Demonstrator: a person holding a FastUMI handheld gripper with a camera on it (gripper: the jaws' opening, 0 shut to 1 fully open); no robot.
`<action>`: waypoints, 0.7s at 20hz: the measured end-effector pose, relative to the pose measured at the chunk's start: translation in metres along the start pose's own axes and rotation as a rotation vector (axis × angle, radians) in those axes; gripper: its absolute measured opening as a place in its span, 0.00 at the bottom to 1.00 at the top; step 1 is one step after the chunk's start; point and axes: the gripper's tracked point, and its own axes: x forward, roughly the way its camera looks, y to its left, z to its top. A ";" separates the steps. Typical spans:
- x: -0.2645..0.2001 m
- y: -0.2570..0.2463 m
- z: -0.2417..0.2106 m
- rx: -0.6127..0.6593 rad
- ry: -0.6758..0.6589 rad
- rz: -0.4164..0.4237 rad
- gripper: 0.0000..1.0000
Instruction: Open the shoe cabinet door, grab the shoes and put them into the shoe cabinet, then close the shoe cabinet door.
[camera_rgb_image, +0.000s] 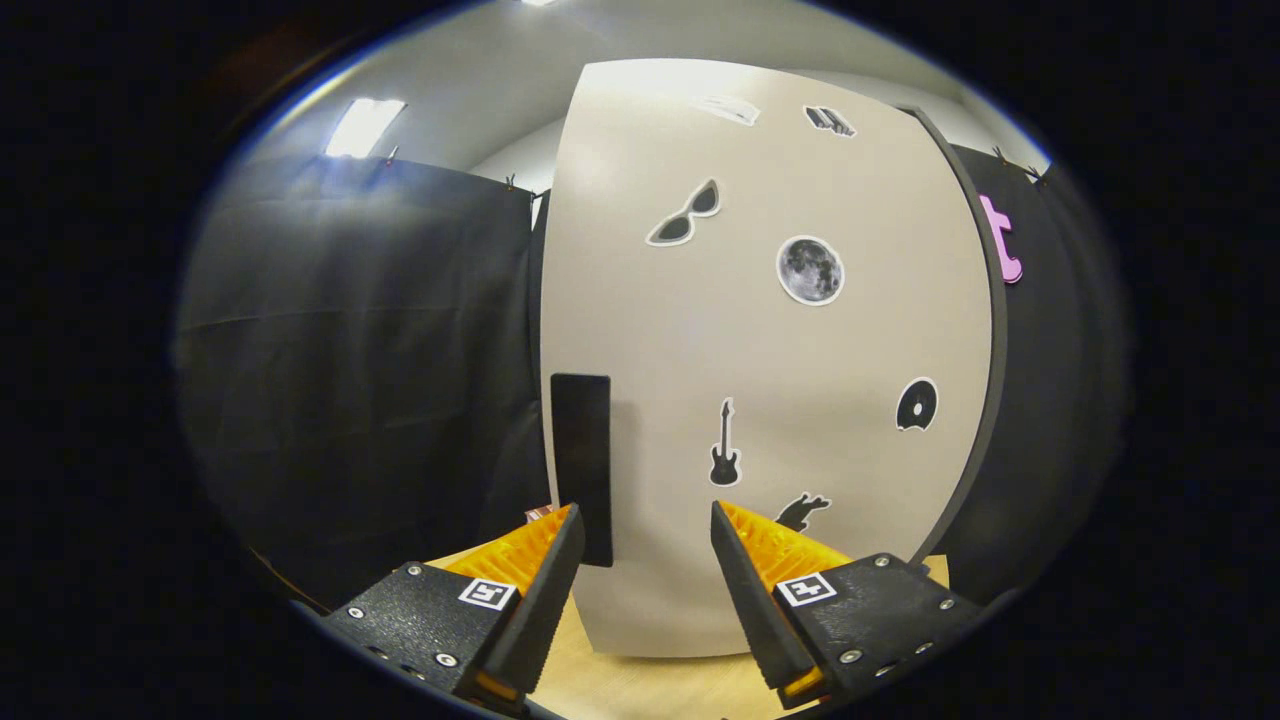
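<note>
While my gripper hangs released with its fingers spread apart, the shoe cabinet door stands shut just ahead. Its dark handle sits just beyond my left finger, stickers dotting the panel, above the wooden tabletop.

place: we read it as a staged test booth, not a real home
walls: black cloth hung all round, clipped along its top edge w/ small clips
ceiling: plain white, w/ a bright ceiling light panel, so indoors, office/lab-type room
furniture: one lone shoe cabinet door, beige, covered w/ stickers, black handle
surface: cabinet stands on a light wood top
</note>
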 end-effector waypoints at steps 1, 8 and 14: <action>0.008 0.000 0.000 0.001 -0.002 -0.011 0.80; 0.036 0.002 0.003 -0.030 -0.003 -0.062 0.84; 0.051 -0.002 0.001 0.035 0.018 -0.112 0.87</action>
